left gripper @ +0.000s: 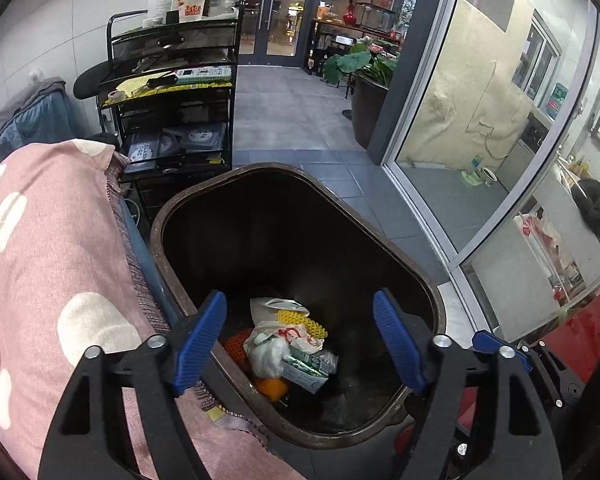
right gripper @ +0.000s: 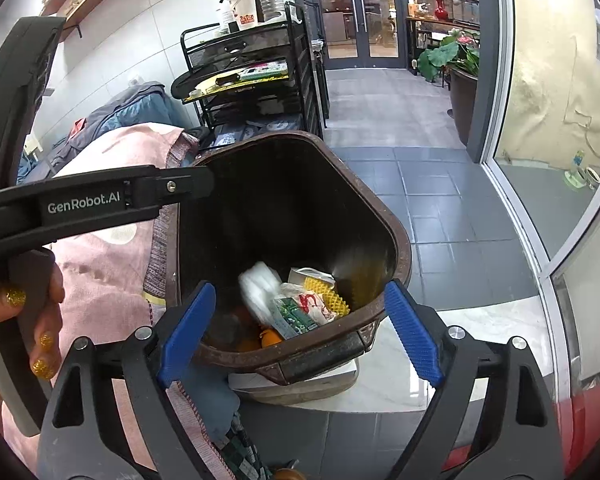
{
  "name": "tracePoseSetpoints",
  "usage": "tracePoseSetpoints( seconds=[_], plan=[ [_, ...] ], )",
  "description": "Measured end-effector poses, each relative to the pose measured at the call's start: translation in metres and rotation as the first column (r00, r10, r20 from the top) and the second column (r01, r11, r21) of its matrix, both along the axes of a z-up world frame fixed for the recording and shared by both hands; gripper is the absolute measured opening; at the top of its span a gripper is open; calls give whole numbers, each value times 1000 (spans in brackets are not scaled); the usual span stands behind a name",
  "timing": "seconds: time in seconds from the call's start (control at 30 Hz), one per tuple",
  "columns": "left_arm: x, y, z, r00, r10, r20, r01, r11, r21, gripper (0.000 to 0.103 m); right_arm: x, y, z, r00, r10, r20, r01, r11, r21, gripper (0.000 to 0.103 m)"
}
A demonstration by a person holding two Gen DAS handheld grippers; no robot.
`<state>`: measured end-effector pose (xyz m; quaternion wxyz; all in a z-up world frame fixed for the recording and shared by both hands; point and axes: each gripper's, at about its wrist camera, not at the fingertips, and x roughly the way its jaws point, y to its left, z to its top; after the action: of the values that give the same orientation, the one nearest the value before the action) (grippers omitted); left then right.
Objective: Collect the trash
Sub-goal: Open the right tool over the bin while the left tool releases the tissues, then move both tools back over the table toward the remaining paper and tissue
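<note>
A dark brown trash bin (left gripper: 168, 216) stands open on the floor; it also shows in the right wrist view (right gripper: 400, 236). Trash lies at its bottom: a white plastic bag (left gripper: 276, 336), yellow foam netting (left gripper: 300, 318), a green-and-white carton (left gripper: 304, 372), an orange (left gripper: 272, 388). A blurred white wad (right gripper: 260, 288) is in mid-air inside the bin. My left gripper (left gripper: 300, 344) is open and empty over the bin's mouth. My right gripper (right gripper: 296, 328) is open and empty above the bin's near rim. The left gripper's body (right gripper: 84, 200) shows at left in the right wrist view.
A pink polka-dot cushion (left gripper: 40, 280) lies against the bin's left side. A black wire shelf cart (left gripper: 172, 92) with bottles and a cup stands behind. Glass walls (left gripper: 480, 120) run along the right. Grey tiled floor (left gripper: 292, 108) leads to glass doors and a potted plant (left gripper: 364, 76).
</note>
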<state>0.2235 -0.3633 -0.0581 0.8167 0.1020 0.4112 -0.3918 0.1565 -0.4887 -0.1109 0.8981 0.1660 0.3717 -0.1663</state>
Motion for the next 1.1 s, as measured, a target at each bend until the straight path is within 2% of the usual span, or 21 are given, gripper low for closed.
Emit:
tracePoseSetpoints(
  seconds=[0.17,0.5,0.67,0.97,1.1],
  plan=[
    [2,8,5,999,33,24,-33,999,-14,86,-2,0,0,1000,-12,8,12,1000,28,86],
    [-12,52,38,991,105,82,-92,984,-152,96,4,12,3,999,16,45,-18,999,42,86],
    [-23,80,47,987,134,90,-115,975,-191,97,14,27,6,997,62,51,-64,997,38,86],
    [-36,124,55,968,201,152,-169,965,-203,97,24,51,18,988,132,85,-133,991,10,86],
    [-36,145,55,958,241,156,-205,955,-214,97,31,62,24,980,172,99,-172,985,-3,86]
  ],
)
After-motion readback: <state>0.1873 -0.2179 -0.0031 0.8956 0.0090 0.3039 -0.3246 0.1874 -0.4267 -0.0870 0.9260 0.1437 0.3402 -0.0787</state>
